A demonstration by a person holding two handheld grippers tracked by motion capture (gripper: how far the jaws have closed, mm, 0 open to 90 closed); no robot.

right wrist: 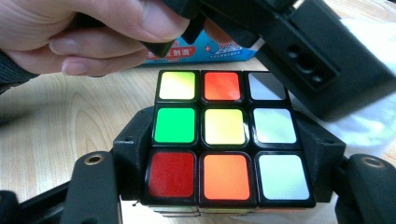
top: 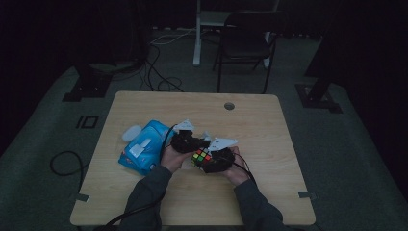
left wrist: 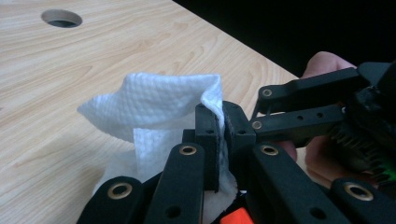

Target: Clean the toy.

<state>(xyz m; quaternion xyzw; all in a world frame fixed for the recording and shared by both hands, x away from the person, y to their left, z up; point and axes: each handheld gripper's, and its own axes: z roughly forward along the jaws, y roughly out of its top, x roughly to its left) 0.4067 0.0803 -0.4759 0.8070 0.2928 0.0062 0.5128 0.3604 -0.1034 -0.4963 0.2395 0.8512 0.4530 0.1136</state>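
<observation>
We see right hand-held gripper clamping puzzle cube just above worktop, steadying it; left hand-held gripper pinching white wipe tight beside cube, likely for wiping stickers.

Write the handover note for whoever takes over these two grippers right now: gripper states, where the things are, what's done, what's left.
Left gripper: shut on a white wipe, held just above the cube.
Right gripper: shut on the puzzle cube, one jaw on each side, coloured face up, over the table in front of the person.
Blue wipe pack: lying on the table to the left of the hands.
Done: wipe is out of the pack and gripped; cube is lifted and gripped.
Left, most likely: wipe the cube's faces with the wipe, then set both down.
</observation>
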